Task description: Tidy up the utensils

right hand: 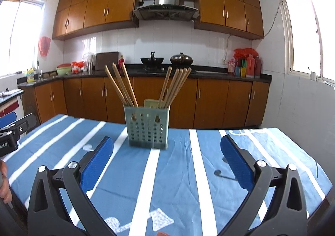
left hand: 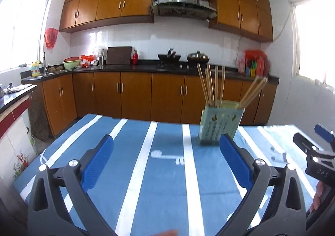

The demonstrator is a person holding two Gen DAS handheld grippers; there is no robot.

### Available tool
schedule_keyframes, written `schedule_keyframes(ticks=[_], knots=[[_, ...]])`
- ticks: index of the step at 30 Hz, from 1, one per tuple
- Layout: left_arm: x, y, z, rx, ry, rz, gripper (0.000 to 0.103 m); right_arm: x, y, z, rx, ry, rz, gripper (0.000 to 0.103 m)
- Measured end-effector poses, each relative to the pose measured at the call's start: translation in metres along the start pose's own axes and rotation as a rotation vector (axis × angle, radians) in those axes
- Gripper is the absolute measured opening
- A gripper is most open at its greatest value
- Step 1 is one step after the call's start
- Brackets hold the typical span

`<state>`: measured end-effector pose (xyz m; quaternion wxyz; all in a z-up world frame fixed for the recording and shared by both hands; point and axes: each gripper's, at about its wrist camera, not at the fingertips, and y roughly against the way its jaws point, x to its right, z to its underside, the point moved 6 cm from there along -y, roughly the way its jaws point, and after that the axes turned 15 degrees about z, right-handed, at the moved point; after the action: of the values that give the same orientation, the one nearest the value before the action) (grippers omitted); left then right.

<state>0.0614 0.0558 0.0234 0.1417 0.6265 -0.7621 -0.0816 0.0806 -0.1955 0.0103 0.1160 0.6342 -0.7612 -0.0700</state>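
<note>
You are holding your left tool (left hand: pixel 166 150) wide and empty over the striped desk (left hand: pixel 134 164). The holder (right hand: pixel 147 127) is standing just above mid-frame in the right view, chopsticks (right hand: pixel 123 85) leaning in two bunches. Your right tool (right hand: pixel 166 150) is gaping wide too, gripping nothing. You seem to be finishing, or starting fresh; any next move needs a loose utensil, and none is showing. The near desk edge is cut off.

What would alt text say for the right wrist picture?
A pale green perforated utensil holder with two bunches of wooden chopsticks stands on a blue, white-striped tablecloth. The open right hand-held gripper holds nothing; kitchen cabinets lie beyond.
</note>
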Motion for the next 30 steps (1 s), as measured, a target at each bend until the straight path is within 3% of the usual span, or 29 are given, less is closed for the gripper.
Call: schedule_keyframes(ticks=[11,30], knots=[[0.015,-0.009,0.029,-0.061,-0.033,0.015,0.099,-0.002,0.0,0.028,-0.055,0.006,-0.002,0.101],[0.023,-0.018,0.042,-0.101,-0.019,0.025,0.099,0.004,-0.005,0.045,-0.102,-0.005,0.005,0.101]])
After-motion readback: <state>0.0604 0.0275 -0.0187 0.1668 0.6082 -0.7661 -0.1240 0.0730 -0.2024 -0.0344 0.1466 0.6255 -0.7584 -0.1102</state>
